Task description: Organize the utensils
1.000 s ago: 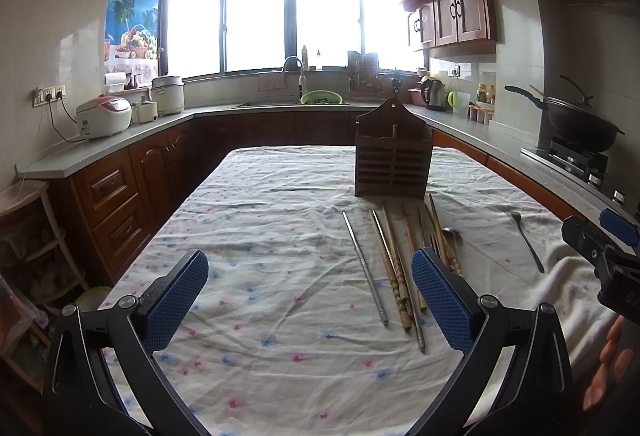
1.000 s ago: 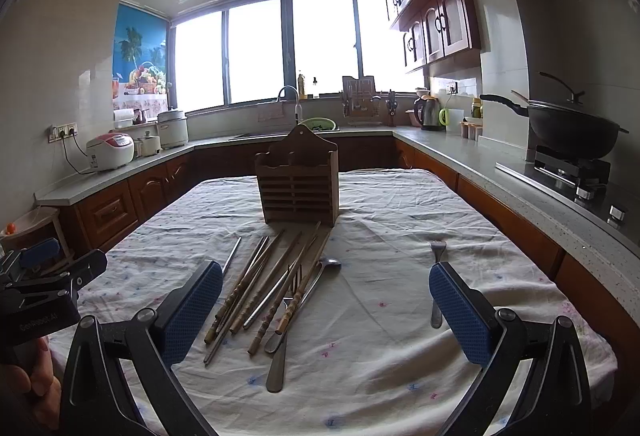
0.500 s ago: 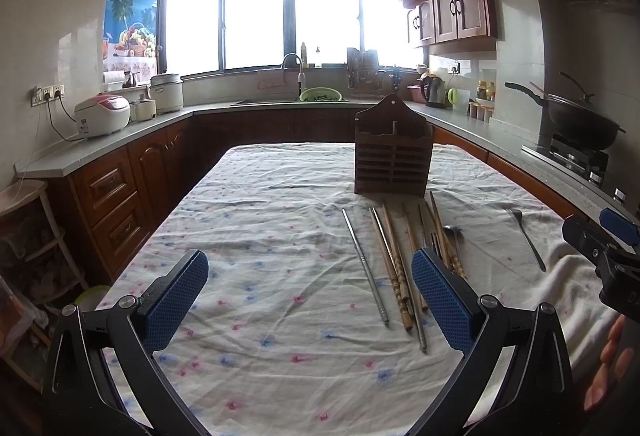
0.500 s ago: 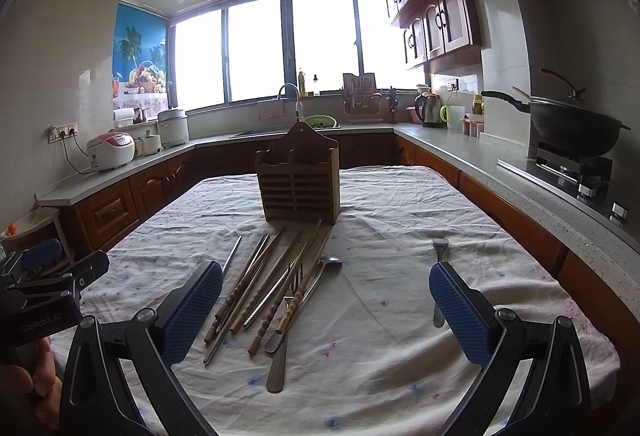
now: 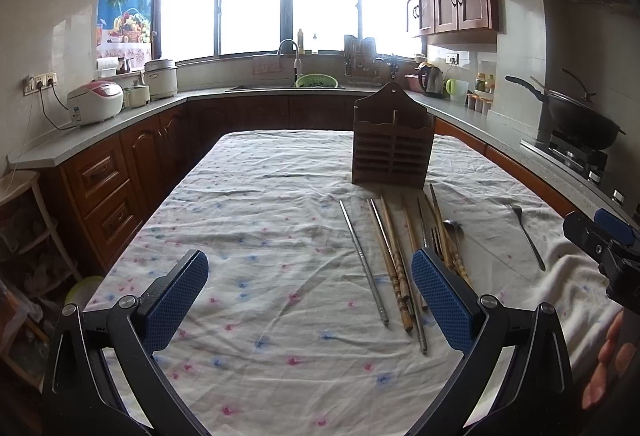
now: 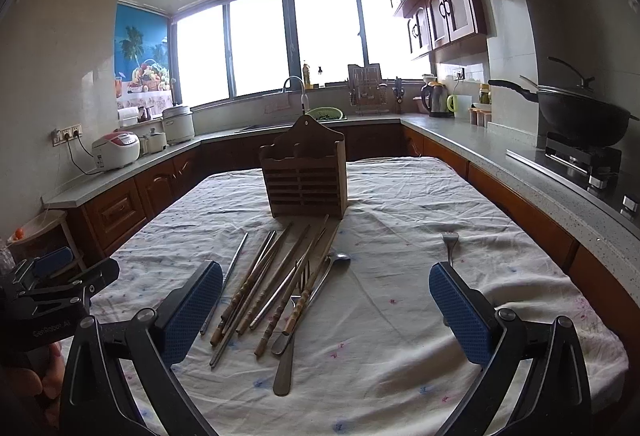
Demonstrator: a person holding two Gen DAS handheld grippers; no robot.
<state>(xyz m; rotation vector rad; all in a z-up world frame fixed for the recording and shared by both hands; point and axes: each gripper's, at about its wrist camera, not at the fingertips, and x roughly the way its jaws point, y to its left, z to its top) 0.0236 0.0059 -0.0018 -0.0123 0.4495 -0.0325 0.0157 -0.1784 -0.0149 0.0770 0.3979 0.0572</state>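
Note:
A brown wooden utensil holder [image 5: 392, 146] [image 6: 305, 178] stands upright on the cloth-covered table [image 5: 260, 236] [image 6: 400, 316]. In front of it lies a loose pile of wooden and metal chopsticks [image 5: 394, 260] [image 6: 264, 284], with a spoon [image 5: 453, 226] [image 6: 310, 296] and a fork among them. A single fork [image 5: 527, 236] [image 6: 450, 244] lies apart to the right. My left gripper [image 5: 310, 298] is open and empty above the cloth, left of the pile. My right gripper [image 6: 326, 312] is open and empty, hovering over the near end of the pile.
Counters run around the table: rice cookers [image 5: 96, 102] at left, a sink with a green basket [image 5: 316, 80] at the back, a wok [image 6: 580, 112] on the stove at right. A small shelf [image 5: 24, 220] stands beside the table's left side.
The right gripper has moved slightly forward and down toward the pile, so the holder sits lower in its view. The left gripper has barely moved.

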